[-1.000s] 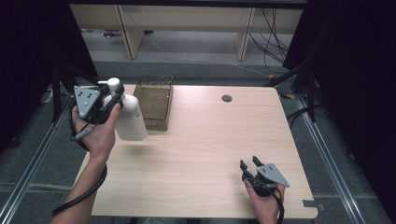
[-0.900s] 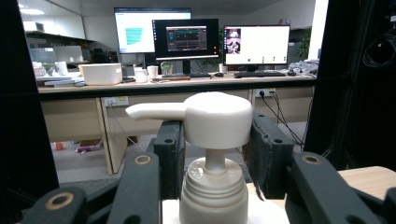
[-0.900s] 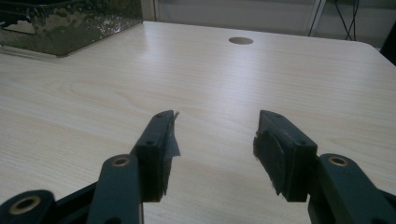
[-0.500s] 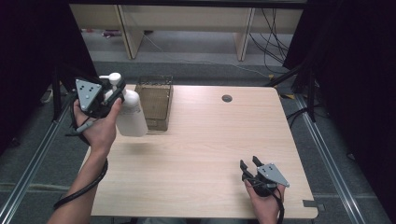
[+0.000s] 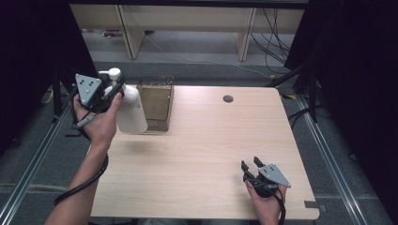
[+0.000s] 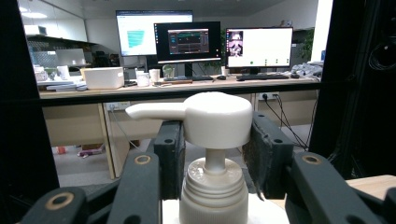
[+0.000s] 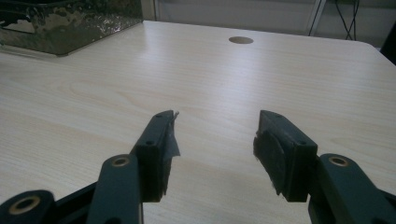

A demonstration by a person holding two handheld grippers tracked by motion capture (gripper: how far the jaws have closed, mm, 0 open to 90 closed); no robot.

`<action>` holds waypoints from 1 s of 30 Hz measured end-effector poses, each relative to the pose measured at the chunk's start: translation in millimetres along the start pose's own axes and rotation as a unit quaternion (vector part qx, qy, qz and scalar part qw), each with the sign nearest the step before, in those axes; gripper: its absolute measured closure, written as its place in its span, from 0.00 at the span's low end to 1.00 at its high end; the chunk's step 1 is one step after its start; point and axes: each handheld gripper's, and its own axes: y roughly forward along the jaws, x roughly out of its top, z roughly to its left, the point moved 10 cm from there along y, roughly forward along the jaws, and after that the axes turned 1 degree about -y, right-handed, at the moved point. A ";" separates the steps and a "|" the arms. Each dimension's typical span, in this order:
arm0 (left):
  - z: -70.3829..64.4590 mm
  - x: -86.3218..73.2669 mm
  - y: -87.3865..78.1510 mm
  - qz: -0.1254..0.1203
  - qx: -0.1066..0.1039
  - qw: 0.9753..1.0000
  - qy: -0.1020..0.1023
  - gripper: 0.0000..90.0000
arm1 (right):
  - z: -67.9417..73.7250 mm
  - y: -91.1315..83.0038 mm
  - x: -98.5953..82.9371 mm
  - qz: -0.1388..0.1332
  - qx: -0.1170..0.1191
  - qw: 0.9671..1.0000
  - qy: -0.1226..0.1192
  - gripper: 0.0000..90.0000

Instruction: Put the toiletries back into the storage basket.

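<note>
High view: left tool [image 5: 114, 91] grips the white pump bottle [image 5: 130, 110] at its neck and, against half a second ago, has carried it up and leftward off the tabletop [image 5: 206, 154], beside the mesh basket [image 5: 156, 102], so the lift appears under way; right tool [image 5: 249, 167] rests spread near the front edge. Left gripper view: both jaws pinch below the pump head [image 6: 205, 119], spout pointing left, ribbed collar [image 6: 214, 191] beneath. Right gripper view: jaws stand apart, holding nothing, over bare tabletop.
</note>
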 end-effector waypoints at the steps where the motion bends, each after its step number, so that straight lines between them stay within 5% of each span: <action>1: 0.0 0.6 1.0 0.000 -0.001 1.000 0.001 0.66 | -0.4 -0.8 -0.6 0.004 -0.003 1.000 0.000 0.53; 5: 0.6 2.3 4.7 -0.001 -0.001 1.000 0.001 0.66 | 1.8 -1.3 -1.1 0.005 -0.006 1.000 0.015 0.53; 8: 0.6 2.6 6.9 0.000 -0.001 1.000 0.003 0.66 | -0.5 -0.8 -0.6 0.004 -0.005 1.000 0.001 0.53; 9: 0.4 2.9 7.8 -0.001 -0.002 1.000 0.002 0.66 | 1.6 -1.9 -2.0 0.010 -0.008 1.000 0.016 0.53; 12: 0.6 4.1 9.8 -0.001 -0.001 1.000 0.002 0.66 | -0.5 -0.7 -0.6 0.004 -0.003 1.000 -0.001 0.53; 16: 1.2 6.4 12.3 -0.002 0.000 1.000 0.003 0.66 | 1.2 -1.6 -1.7 0.009 -0.008 1.000 0.014 0.53; 30: 4.2 7.8 22.6 -0.002 0.002 1.000 0.004 0.66 | -0.9 0.1 -1.1 0.006 -0.002 1.000 -0.006 0.53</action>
